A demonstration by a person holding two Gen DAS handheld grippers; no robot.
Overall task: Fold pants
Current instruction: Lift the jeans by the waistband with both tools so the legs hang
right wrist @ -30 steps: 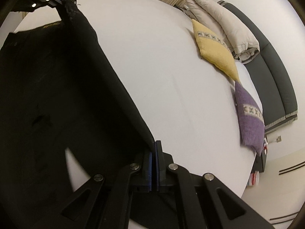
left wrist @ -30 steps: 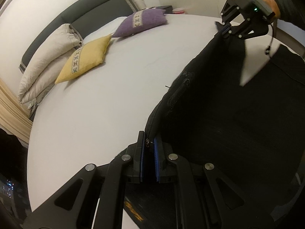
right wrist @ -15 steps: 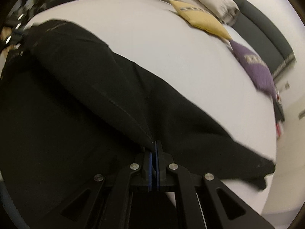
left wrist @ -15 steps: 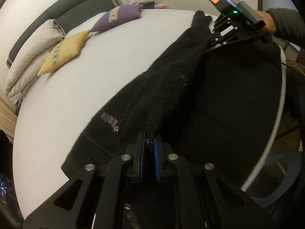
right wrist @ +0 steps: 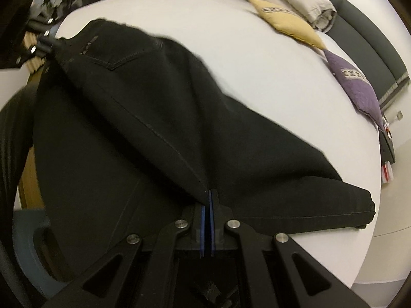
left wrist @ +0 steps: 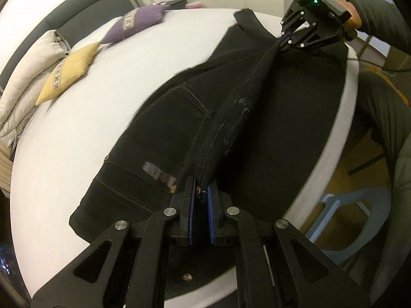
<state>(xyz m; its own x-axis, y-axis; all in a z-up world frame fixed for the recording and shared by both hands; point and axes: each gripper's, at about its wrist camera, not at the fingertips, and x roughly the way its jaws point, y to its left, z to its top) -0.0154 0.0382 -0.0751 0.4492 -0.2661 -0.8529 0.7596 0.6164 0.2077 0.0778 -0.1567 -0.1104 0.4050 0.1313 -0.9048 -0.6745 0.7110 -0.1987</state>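
Gripping one long edge of black pants point(left wrist: 179, 128), the left tongs point(left wrist: 200, 197) clench the waistband end while the right tongs point(right wrist: 208, 200) clench the leg end. Pants lie lengthwise on the white bed point(left wrist: 108, 77), pillows at ten o'clock, apparently stretched taut so they lie flat for folding.

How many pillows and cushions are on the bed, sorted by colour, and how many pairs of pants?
Yellow cushion: 1
Purple cushion: 1
White pillows: 2, stacked
Black pants: 1 pair, clamped by the left gripper and the right gripper
Total: 5
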